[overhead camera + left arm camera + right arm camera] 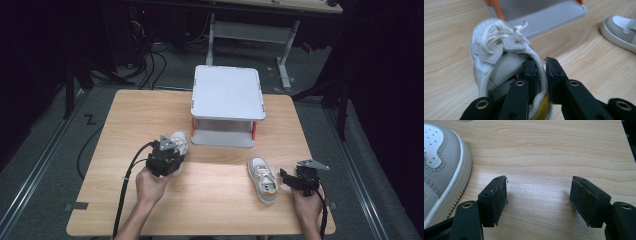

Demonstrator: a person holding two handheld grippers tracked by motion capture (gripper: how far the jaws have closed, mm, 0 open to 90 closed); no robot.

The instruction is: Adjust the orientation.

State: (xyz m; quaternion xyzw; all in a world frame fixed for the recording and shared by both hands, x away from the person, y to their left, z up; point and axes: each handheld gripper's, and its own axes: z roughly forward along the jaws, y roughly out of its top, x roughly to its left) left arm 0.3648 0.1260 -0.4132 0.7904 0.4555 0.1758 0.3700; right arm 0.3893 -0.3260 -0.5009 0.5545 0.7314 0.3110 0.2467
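A small white shoe (180, 141) with white laces stands left of the table's middle, toe toward the grey stand. My left gripper (172, 151) is shut on its heel collar. In the left gripper view this shoe (496, 47) has one jaw inside its opening and the other outside, with the left gripper (540, 62) pinching the wall. A second white and grey shoe (263, 180) lies at the front right; it also shows in both gripper views (621, 27) (441, 162). My right gripper (287, 177) rests just right of it; the right gripper (539, 187) is open over bare wood.
A grey two-level stand (227, 92) with orange posts sits at the back centre of the wooden table (140, 115); its lower tray (544, 15) lies just beyond the held shoe. Black cables trail from both grippers toward the front edge.
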